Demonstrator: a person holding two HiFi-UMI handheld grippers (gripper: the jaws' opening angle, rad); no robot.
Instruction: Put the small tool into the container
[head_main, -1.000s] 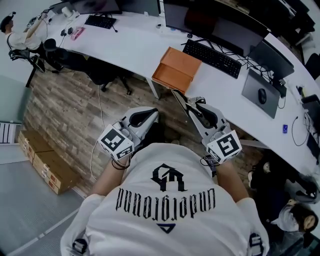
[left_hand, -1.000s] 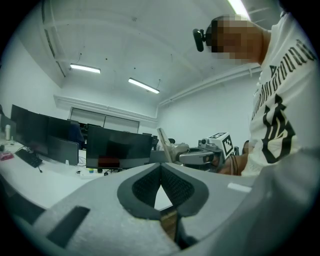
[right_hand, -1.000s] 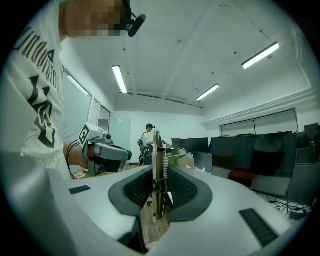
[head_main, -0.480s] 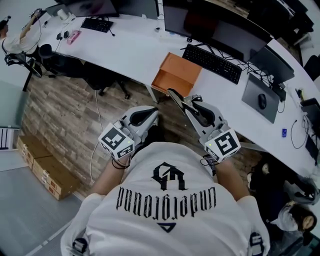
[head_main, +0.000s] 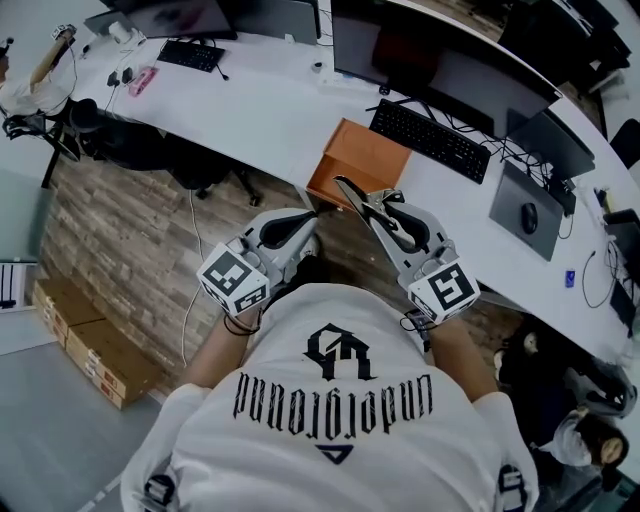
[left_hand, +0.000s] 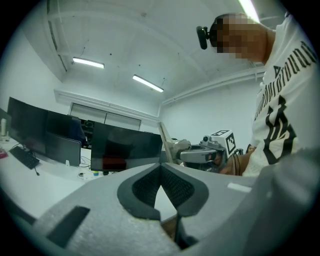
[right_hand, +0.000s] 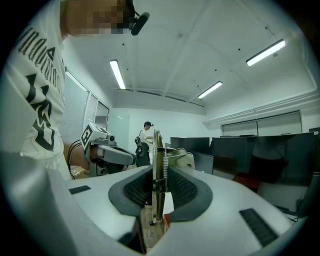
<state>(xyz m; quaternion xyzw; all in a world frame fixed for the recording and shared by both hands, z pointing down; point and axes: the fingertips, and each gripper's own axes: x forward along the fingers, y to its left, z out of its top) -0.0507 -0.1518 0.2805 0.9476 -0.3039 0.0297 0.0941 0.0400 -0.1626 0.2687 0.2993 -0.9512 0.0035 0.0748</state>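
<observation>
1. The right hand-held gripper (right_hand: 159, 176) is clamped on the small tool (right_hand: 158, 150). Its two dark pads press on either side of a thin metal piece with a coil spring. The piece stands upright between the pads and reaches out past the tips.
2. The left hand-held gripper (left_hand: 160, 167) has its jaws brought together at the tips, with nothing between them.
3. In the head view both are held out in front of the person's chest, above the wooden floor (head_main: 130, 215). The left hand-held gripper (head_main: 303, 225) is near the right hand-held gripper (head_main: 385, 207), and both point toward the tabletop (head_main: 265, 100).
4. The container (head_main: 358, 160), an orange box, sits at the near edge of the white tabletop, in front of a keyboard (head_main: 430, 128).
5. The tip of the small tool (head_main: 350, 192) overlaps the container's near edge in the head view. How high above the box it hangs cannot be told.
6. My reading is that the pick-up is done and the carry is almost finished, since the tool is in a firm grip right at the box.
7. What is left is to bring the tool over the opening, lower it in and spread the right jaws to let it go. The tool is not yet inside.
</observation>
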